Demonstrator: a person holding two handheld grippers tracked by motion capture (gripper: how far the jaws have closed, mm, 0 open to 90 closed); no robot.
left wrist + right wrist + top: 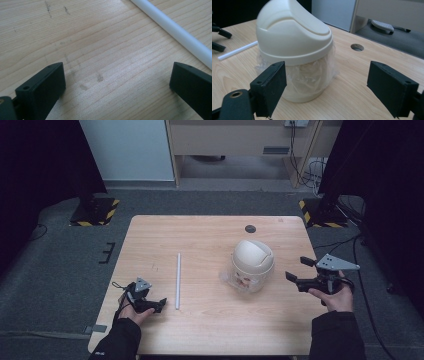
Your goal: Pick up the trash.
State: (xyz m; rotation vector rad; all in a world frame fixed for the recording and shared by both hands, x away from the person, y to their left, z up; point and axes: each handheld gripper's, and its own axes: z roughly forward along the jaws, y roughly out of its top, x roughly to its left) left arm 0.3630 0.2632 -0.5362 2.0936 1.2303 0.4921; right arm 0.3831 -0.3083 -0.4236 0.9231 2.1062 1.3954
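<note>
The left tool point(161, 304) lay low at the near left of the desk point(210, 232), its jaws spread wide and holding nothing. In the left gripper view bare wood sat between them, and the white tube point(175, 30) ran past just beyond the right jaw, not touching it. In the high view that tube point(177, 280) lay lengthwise, near to far, just right of the tool.

Right of centre stood the small cream bin point(252, 265) with its domed swing lid point(292, 30) and a clear plastic liner point(317, 72) bunched out under the rim. It stood upright.

At the right edge the right tool point(296, 268) hovered near the bin, jaws also wide and empty, aimed at it. In the right gripper view the bin point(294, 52) sat mostly toward the left jaw, not centred.

Risks, as I judged them: the tube was round and thin, so 1 jaw nudging it first could roll it away. The bin looked light; an off-centre squeeze could tip or slide it, or the jaws might catch only the slippery liner.
</note>
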